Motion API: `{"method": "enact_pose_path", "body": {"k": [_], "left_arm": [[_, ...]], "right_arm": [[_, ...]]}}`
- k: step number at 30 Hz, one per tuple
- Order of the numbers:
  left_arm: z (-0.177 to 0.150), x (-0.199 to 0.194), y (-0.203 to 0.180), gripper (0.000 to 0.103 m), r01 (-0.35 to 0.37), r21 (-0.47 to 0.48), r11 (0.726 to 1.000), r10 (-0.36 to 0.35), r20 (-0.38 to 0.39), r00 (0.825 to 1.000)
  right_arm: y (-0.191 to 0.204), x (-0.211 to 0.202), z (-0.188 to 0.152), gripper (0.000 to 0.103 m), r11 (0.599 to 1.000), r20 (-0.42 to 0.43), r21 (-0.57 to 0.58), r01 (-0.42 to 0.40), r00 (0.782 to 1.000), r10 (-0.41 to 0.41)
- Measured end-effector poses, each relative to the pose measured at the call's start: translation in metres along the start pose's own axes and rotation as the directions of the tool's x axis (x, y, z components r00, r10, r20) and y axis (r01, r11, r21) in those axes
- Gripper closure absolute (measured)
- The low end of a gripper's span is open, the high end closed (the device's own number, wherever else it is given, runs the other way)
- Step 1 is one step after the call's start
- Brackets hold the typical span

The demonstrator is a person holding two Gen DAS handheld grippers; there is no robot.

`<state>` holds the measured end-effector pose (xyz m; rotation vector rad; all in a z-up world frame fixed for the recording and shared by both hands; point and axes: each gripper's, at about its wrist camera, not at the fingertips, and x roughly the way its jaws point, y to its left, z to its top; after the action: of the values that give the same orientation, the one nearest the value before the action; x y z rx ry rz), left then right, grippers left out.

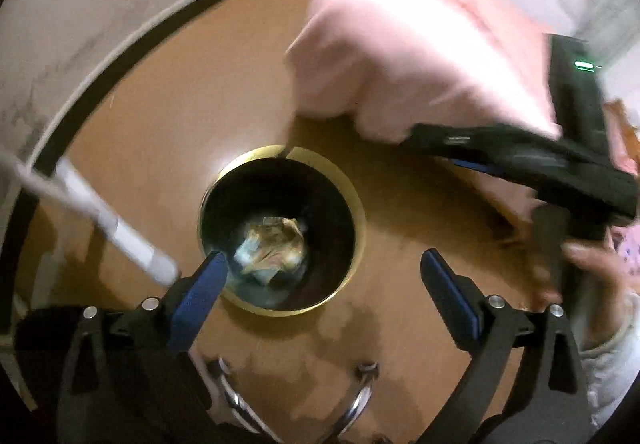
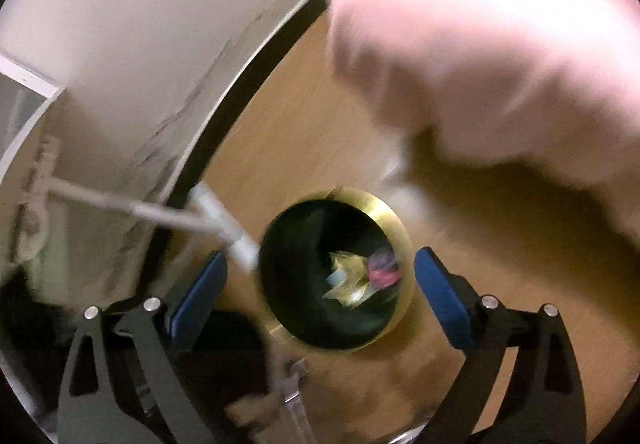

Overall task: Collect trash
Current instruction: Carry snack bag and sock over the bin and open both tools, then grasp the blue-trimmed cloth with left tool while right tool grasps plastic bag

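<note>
**Both grippers standing wide over the bin; trash lying inside, nothing held**

The trash bin (image 1: 280, 230), a dark round can with a brass-coloured rim, is standing on a brown wooden floor (image 1: 168, 92) close to a pale wall (image 1: 80, 4). Crumpled trash (image 1: 276, 248) is lying at its bottom: wrappers or paper in yellowish and pale tones, and in the right wrist view a pink-red scrap (image 2: 384, 270) is showing beside them. Blur is preventing a finer reading of what each piece is.

Handling, as a judgement: the wads are looking light, soft and crushable, not fragile, and film wrappers may be slippery. Such pieces are best pinched across a bunched fold rather than at a loose edge. The bin itself is appearing rigid; its rim would be the place to take hold.

The left gripper (image 1: 324, 268) is pointing steeply down, its blue-padded fingers (image 1: 196, 296) spread wide; one pad is overlapping the bin's rim in the picture, though contact cannot be confirmed. Nothing is sitting between them. The right gripper (image 2: 320, 284) is likewise spread wide, framing the bin's mouth, empty and touching nothing visibly.

A white rod-like object (image 1: 108, 220) is slanting beside the bin. A pink sleeve (image 1: 420, 44) is crossing above.
</note>
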<state>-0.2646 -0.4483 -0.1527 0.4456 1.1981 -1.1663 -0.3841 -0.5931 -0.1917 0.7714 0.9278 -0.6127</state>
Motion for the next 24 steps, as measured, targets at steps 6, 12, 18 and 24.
{"method": "enact_pose_path", "body": {"k": [6, 12, 18, 24], "left_arm": [[0.006, -0.164, -0.036, 0.007, -0.019, 0.155, 0.988, -0.039, 0.366, 0.93], [-0.036, -0.294, 0.064, 0.007, -0.243, -0.118, 0.963, 0.267, 0.543, 0.796], [-0.158, -0.4, 0.224, 0.007, -0.436, -0.614, 0.659, 0.715, 0.329, 0.617], [-0.257, -0.444, 0.32, 0.007, -0.398, -0.817, 0.417, 0.779, 0.096, 0.619]], "right_arm": [[0.052, -0.115, 0.009, 0.007, 0.959, 0.423, -0.102, 0.266, 0.884, -0.2], [0.144, -0.152, 0.018, 0.007, 0.945, 0.508, -0.25, 0.21, 0.859, -0.056], [0.273, -0.136, 0.016, 0.007, 0.882, 0.372, -0.472, -0.011, 0.904, 0.211], [0.432, -0.122, -0.033, 0.007, 0.655, 0.152, -0.727, -0.208, 0.881, 0.449]]}}
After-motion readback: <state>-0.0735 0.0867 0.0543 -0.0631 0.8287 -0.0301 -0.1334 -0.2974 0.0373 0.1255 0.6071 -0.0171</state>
